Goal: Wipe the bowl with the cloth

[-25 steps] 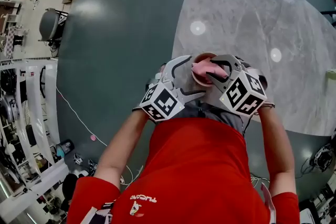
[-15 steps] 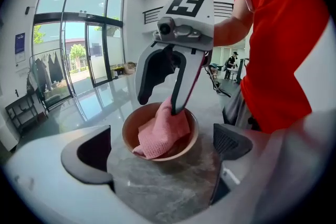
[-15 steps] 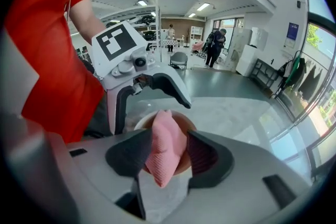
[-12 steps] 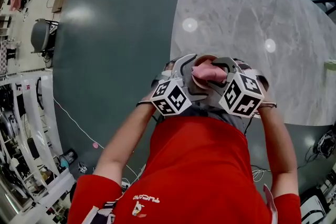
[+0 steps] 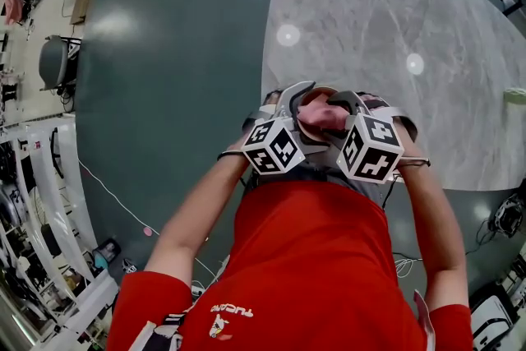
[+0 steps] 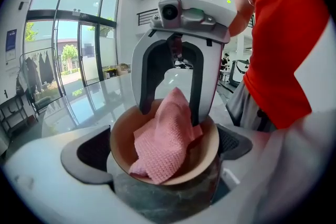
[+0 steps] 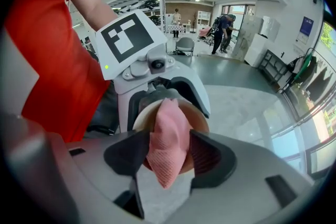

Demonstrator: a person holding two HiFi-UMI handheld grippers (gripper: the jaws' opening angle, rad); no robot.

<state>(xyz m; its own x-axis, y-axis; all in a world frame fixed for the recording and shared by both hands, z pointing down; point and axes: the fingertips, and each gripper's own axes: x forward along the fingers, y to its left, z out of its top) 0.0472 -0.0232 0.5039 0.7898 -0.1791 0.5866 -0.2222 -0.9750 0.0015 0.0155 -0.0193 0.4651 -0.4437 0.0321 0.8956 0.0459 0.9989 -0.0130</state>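
A tan bowl with a dark outer wall sits between the wide jaws of my left gripper, whose pads lie against its sides. A pink knitted cloth is bunched inside the bowl and rises to a peak. My right gripper reaches into the bowl from above. In the right gripper view the cloth fills the gap of my right gripper; its jaws are opening, both pads still against the fabric. In the head view, bowl, cloth and both grippers are close in front of the person's chest.
A grey marble table spreads ahead and to the right, with a small green thing near its right edge. Dark floor lies to the left, with shelves and a chair beyond. The red shirt is right behind the grippers.
My left gripper has moved right and closer around the bowl, so both marker cubes now sit nearer each other. The cloth has stayed in the bowl.
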